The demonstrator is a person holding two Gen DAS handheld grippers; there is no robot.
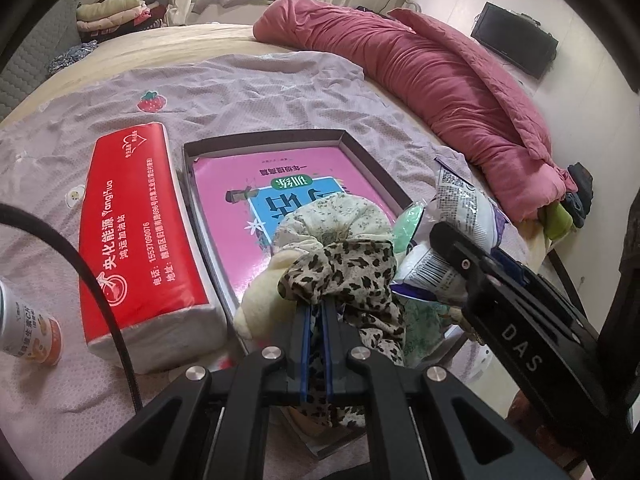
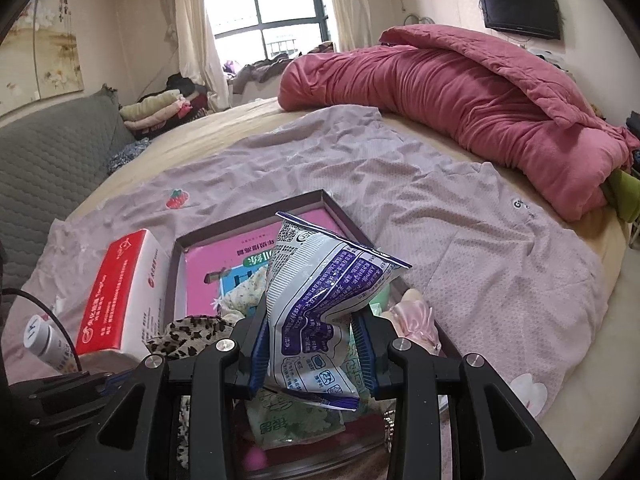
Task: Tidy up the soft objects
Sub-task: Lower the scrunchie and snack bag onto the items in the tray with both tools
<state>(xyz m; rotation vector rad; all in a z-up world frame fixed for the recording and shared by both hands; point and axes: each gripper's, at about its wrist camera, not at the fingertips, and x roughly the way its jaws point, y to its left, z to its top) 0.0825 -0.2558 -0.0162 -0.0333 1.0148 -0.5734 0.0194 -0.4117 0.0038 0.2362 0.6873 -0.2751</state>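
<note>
Bed (image 2: 460, 240) carries a shallow dark-rimmed box (image 1: 360, 148) with a pink book flat inside. A red tissue pack (image 1: 144, 240) lies just left of it. My left gripper (image 1: 318, 308) is clamped tight on a leopard-print cloth (image 1: 344, 276) hanging over the box's near end. My right gripper (image 2: 312, 344) pinches a white-and-purple snack bag (image 2: 320, 292), long axis upright, over the box's right side. Both loads sit directly above the box; I judge lowering comes next.
</note>
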